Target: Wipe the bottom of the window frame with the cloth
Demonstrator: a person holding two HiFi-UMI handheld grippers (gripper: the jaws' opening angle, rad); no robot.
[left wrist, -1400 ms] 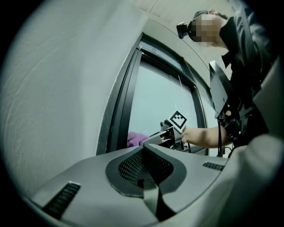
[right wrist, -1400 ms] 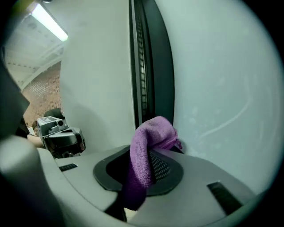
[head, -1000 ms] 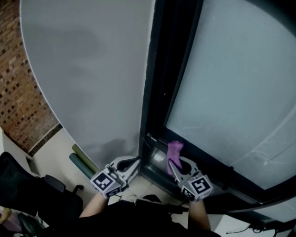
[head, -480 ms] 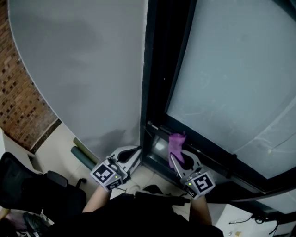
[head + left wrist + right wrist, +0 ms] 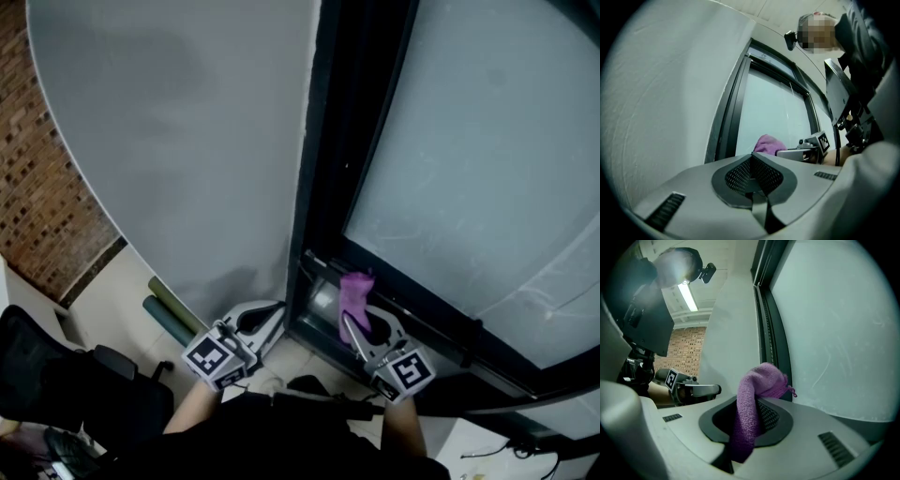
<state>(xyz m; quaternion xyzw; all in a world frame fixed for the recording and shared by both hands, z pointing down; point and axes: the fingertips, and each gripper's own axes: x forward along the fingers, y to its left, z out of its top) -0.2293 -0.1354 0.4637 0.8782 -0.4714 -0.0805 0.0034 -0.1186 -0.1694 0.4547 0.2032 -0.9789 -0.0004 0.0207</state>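
A purple knitted cloth (image 5: 354, 298) (image 5: 752, 401) sticks up from my right gripper (image 5: 358, 323) (image 5: 754, 397), which is shut on it. The cloth's top sits just above the dark bottom rail of the window frame (image 5: 412, 330), near its left corner by the dark upright (image 5: 323, 178). My left gripper (image 5: 274, 317) (image 5: 752, 157) is shut with nothing in it, low against the grey wall left of the frame. From the left gripper view the cloth (image 5: 768, 143) shows beyond the jaws, in front of the frosted pane (image 5: 771, 117).
A grey wall (image 5: 187, 141) fills the left, with brick (image 5: 33, 197) beyond it. Two rolled tubes (image 5: 169, 314) lie on the floor by the wall. A black chair (image 5: 66, 384) stands at lower left. Frosted glass (image 5: 487, 159) fills the right.
The view has shifted slightly; both grippers stay about where they were, and the cloth remains pinched in the right gripper by the lower rail.
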